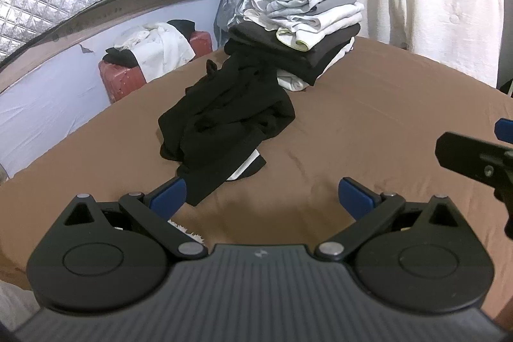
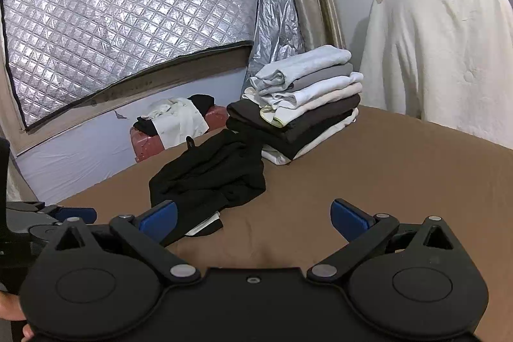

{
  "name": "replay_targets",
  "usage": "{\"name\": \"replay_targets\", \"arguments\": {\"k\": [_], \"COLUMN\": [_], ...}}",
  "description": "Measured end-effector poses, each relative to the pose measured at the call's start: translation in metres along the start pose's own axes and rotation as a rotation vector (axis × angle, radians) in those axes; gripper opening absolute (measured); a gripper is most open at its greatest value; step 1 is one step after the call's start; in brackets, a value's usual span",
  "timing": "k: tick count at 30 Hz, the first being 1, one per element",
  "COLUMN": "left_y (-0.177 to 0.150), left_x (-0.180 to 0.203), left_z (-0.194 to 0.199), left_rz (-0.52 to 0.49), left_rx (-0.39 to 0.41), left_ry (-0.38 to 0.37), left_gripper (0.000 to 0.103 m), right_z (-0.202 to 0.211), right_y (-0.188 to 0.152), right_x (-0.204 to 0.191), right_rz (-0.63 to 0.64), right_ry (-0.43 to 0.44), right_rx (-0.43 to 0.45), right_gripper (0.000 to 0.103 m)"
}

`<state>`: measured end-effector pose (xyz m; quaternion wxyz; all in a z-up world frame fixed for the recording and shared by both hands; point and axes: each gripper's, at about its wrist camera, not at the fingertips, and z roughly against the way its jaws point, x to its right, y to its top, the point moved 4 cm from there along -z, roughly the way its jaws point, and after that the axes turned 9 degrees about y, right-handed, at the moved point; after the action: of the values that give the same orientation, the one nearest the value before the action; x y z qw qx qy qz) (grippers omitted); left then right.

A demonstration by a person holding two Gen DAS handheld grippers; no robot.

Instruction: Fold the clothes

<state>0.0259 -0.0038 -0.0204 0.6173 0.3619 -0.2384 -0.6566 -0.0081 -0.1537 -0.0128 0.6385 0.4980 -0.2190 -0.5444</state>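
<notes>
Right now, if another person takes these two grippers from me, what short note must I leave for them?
Left gripper: open, empty, low over the brown bed cover.
Right gripper: open, empty, beside the left one.
Black garment: crumpled on the cover ahead of both grippers, its near end close to the left finger of each.
Done: folded stack at the far side.
Left: spread the black garment, fold it, add it to the stack.

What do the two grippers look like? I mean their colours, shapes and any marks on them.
Both look alike. The left gripper has a black ribbed body with a small pale logo, two round black discs, black link bars with silver pins, and blue fingers. The right gripper has the same discs, bars and blue fingers, but its body top is smooth, with one small screw. No cables or sleeves show.
</notes>
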Motion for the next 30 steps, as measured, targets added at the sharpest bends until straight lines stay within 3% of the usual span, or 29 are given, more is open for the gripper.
{"name": "replay_targets", "arguments": {"k": [30], "left_y": [-0.0042], "left_x": [0.0003], "left_z": [-0.0051], "left_rz": [-0.013], "left_rx": [-0.016], "left_ry": [0.008], "left_gripper": [0.103], "right_z": [-0.0069], "right_y": [-0.0044], "right_x": [0.0034], "right_rz": [0.003], "right_ry": [-0.024], "right_rx": [-0.031], "right_gripper": [0.103]}}
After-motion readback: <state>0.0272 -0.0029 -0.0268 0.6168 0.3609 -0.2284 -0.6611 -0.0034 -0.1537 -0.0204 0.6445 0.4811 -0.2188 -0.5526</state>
